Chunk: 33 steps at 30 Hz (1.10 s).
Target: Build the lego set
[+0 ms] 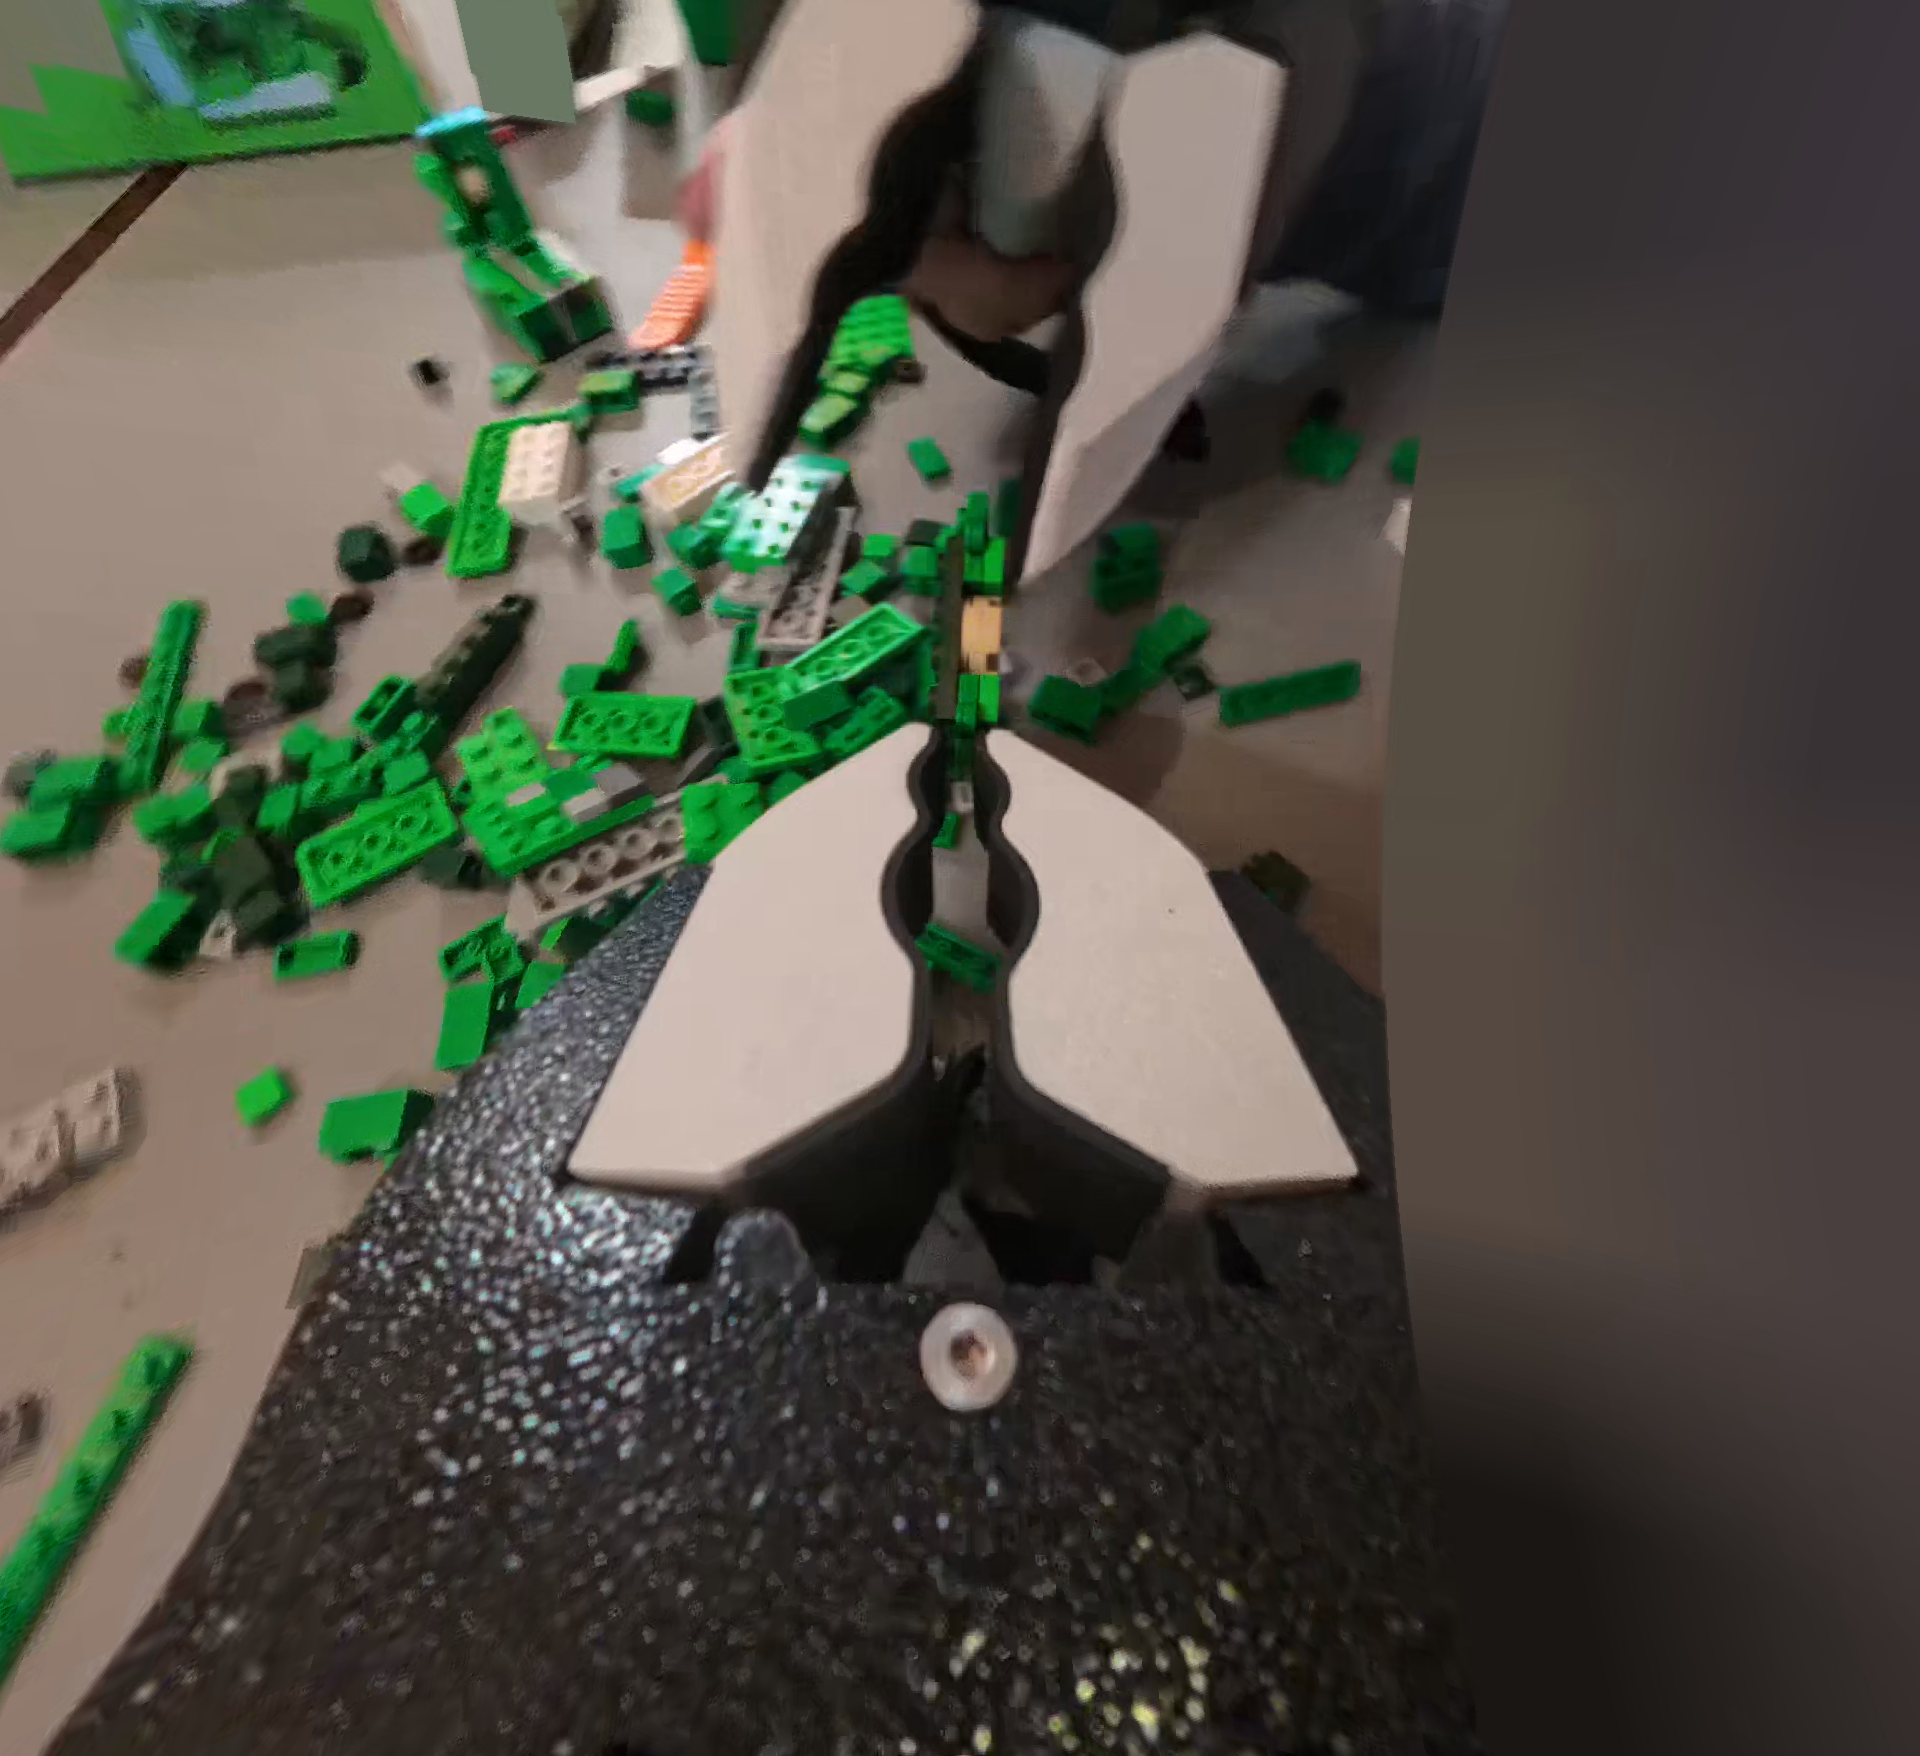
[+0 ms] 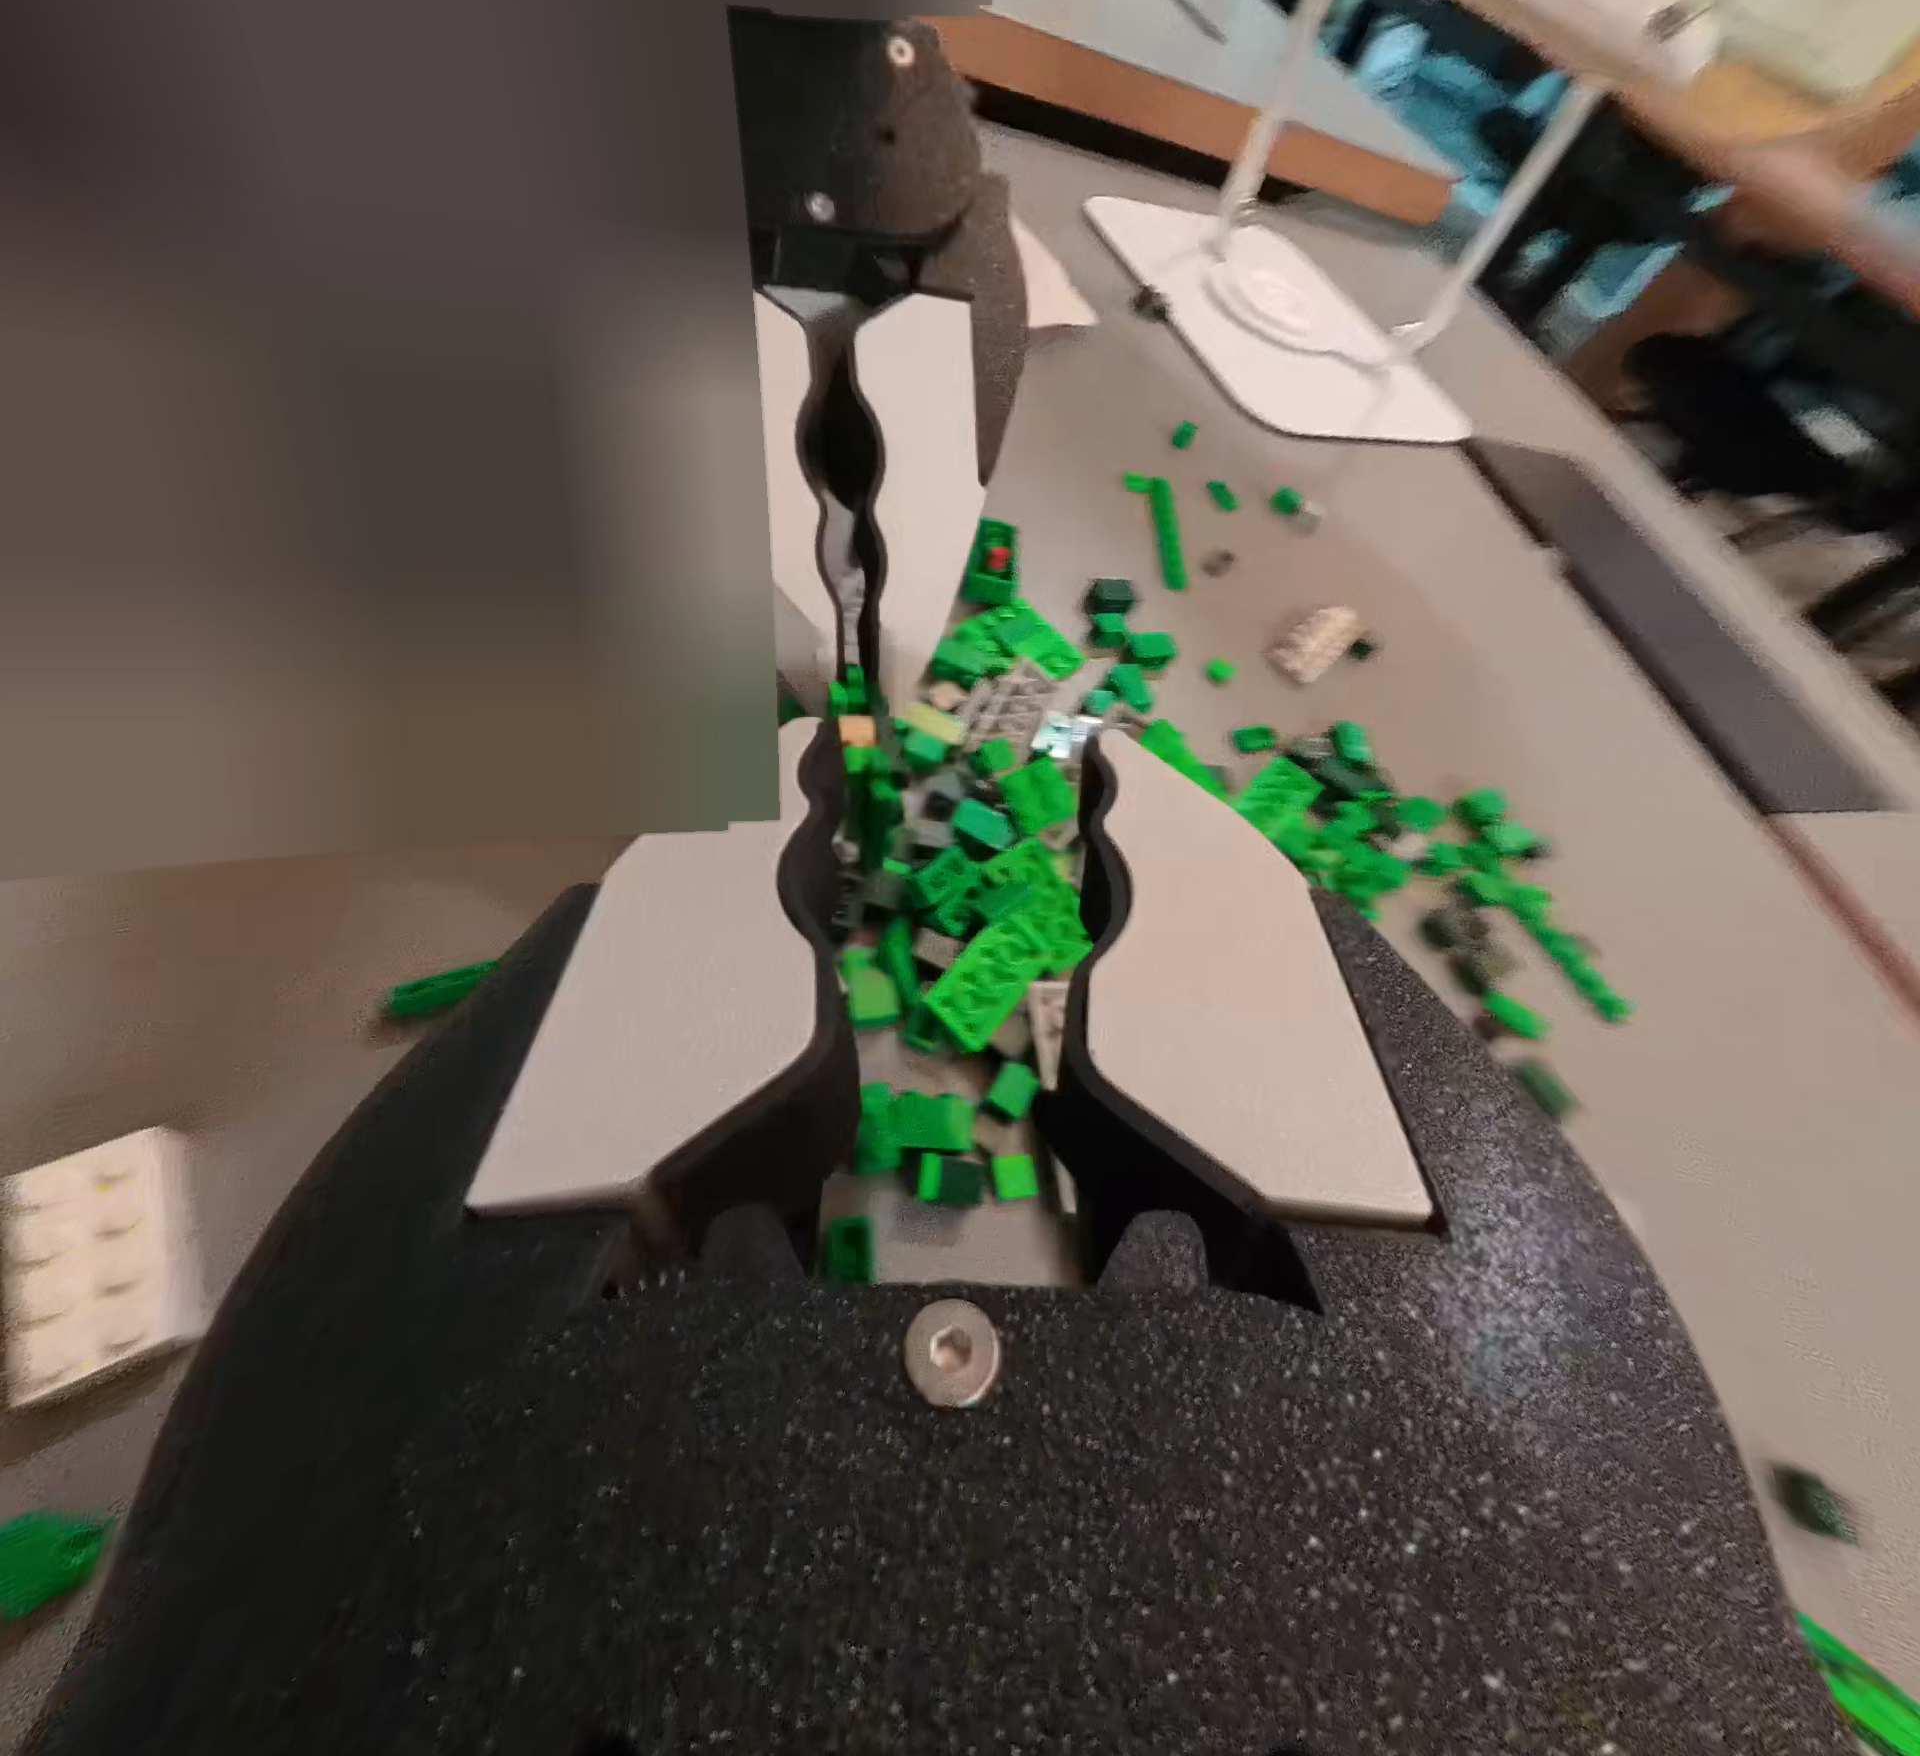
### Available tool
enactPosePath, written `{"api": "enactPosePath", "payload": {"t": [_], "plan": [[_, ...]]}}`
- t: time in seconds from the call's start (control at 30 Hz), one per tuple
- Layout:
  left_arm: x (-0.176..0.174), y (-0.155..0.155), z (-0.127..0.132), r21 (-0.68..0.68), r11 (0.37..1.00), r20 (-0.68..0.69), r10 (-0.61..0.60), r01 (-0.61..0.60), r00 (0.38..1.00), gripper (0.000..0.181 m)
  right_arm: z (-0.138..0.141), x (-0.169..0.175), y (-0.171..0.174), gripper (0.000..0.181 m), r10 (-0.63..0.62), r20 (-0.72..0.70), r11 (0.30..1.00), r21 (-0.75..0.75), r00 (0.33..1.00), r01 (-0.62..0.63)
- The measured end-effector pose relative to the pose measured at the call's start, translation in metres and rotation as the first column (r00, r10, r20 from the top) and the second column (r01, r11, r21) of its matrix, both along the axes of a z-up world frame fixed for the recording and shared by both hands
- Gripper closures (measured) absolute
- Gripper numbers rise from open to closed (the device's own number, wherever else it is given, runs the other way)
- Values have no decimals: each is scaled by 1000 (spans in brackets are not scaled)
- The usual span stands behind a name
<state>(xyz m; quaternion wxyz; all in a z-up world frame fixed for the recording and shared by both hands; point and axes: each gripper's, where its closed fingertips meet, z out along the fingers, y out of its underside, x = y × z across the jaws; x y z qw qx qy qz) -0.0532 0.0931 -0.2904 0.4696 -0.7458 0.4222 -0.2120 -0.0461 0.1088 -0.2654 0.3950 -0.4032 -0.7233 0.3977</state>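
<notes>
My left gripper (image 1: 961,745) is shut on a thin upright strip of green bricks with a tan piece (image 1: 977,636), held above the table. It also shows in the right wrist view (image 2: 857,657), still gripping the strip (image 2: 862,771). My right gripper (image 2: 961,761) is open and empty. The far end of the strip lies between its fingers, close against one finger (image 2: 821,771). In the left wrist view the right gripper (image 1: 902,517) comes down from the top over the pile. Loose green, dark green and grey bricks (image 1: 623,730) lie heaped on the grey table (image 1: 208,418), also seen below the right gripper (image 2: 997,927).
A green set box (image 1: 208,44) stands at the far left, with a partly built green model (image 1: 499,252) and an orange-white piece (image 1: 681,304) in front. A white stand base (image 2: 1278,335) and a dark strip (image 2: 1683,626) lie beyond the pile. A white sheet (image 2: 94,1259) lies at the left. The grippers are tip to tip, or close to it. The partly built green model (image 1: 499,252) lies around 25 centimeters away from my right fingertips.
</notes>
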Motion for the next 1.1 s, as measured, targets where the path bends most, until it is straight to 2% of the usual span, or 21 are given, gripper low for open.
{"api": "enactPosePath", "payload": {"t": [0.03, 0.1, 0.17, 0.27, 0.33, 0.4, 0.5, 0.6, 0.7, 0.77, 0.83, 0.87, 0.9, 0.97, 1.03, 1.1], "plan": [[3, -3, -2, 31, 999, -45, -31, 32, 999, 176, -3, 2, -5, 137, 37, 25, 998, -45, 999, -36], [3, -2, -9, 59, 998, -134, -20, 28, 991, 176, -7, 7, -9, 138, 78, 59, 994, -78, 995, -73], [4, -2, -12, 61, 998, -166, -15, 26, 986, 176, -12, 9, -11, 139, 90, 90, 993, -82, 992, -82], [6, 0, -8, 44, 999, -120, 6, 0, 993, 176, -22, 7, -12, 141, 70, 154, 997, -18, 986, -68], [2, 6, -6, 16, 998, -100, 67, -65, 993, 176, -24, 2, -1, 142, -28, 156, 996, 91, 987, 14], [-5, 14, -5, -29, 986, -49, 160, -161, 986, 176, -15, -2, 11, 144, -127, 104, 980, 164, 986, 109], [-8, 18, 4, -142, 967, 135, 231, -212, 964, 176, 3, -6, 20, 142, -199, -13, 948, 251, 980, 195], [-14, 21, 7, -273, 934, 256, 300, -229, 919, 176, 1, -8, 22, 138, -209, -75, 828, 517, 975, 217], [-13, 18, 8, -399, 899, 350, 329, -178, 877, 176, -7, -14, 16, 132, -187, -78, 650, 738, 979, 183], [-7, 13, 6, -454, 882, 370, 319, -130, 873, 176, -14, -19, 11, 135, -176, -64, 543, 826, 982, 151], [0, 9, 7, -473, 877, 380, 292, -86, 878, 177, -23, -22, 11, 144, -191, -33, 485, 866, 981, 123], [1, 8, 3, -474, 876, 356, 284, -90, 890, 176, -25, -23, 12, 153, -197, -26, 476, 871, 980, 118], [2, 7, 0, -462, 882, 333, 266, -90, 905, 176, -27, -22, 11, 158, -192, -9, 510, 854, 981, 107], [4, 3, 3, -437, 899, 342, 211, -44, 916, 176, -28, -20, 4, 159, -162, 23, 684, 723, 987, 96], [8, -2, 14, -415, 909, 424, 152, 42, 893, 176, -22, -17, -4, 160, -96, 24, 857, 510, 995, 70], [10, -6, 30, -376, 919, 525, 103, 122, 845, 177, -13, -13, -15, 162, -19, 0, 963, 267, 1000, 18]]}}
